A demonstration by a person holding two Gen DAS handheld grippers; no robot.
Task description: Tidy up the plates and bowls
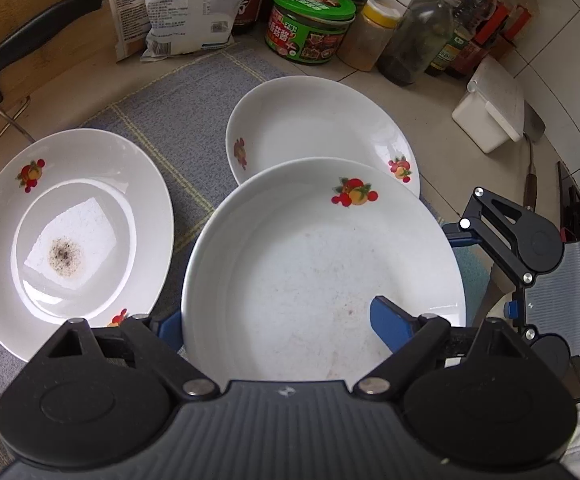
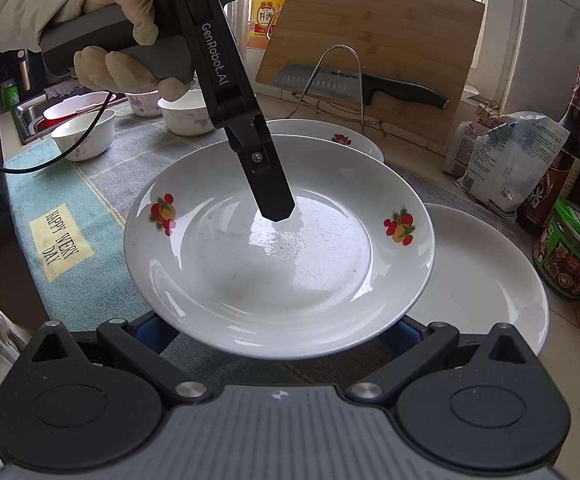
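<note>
The desk (image 1: 330, 60) is carrying a blue-grey mat (image 1: 193, 104) with yellow lines, and three white plates with fruit prints are sitting over it; a bamboo cutting board (image 2: 374, 48) is leaning against the window behind, with a black-handled knife (image 2: 354, 84) resting in a wire rack in front of it. The held plate (image 1: 322, 272) is being carried above the mat, its near rim lying between the blue fingers of the left gripper (image 1: 277, 328) — one finger is reaching over the inner face, the other is sitting outside the rim, so they are gripping it; the right gripper (image 2: 281, 332) is holding the opposite edge of the same plate (image 2: 277, 264), its fingers mostly hidden under the rim. A second plate (image 1: 322, 128) is lying just behind the held one, partly overlapped by it; a third plate (image 1: 69, 232), showing a dark speckled stain in its centre, is sitting to the left, apart from the others. Three small floral bowls (image 2: 83, 134) are standing near the sink at the far end of the mat. A green-lidded tub (image 1: 312, 24), a white bag (image 1: 177, 4) and several bottles (image 1: 458, 28) are crowding the tiled corner.
</note>
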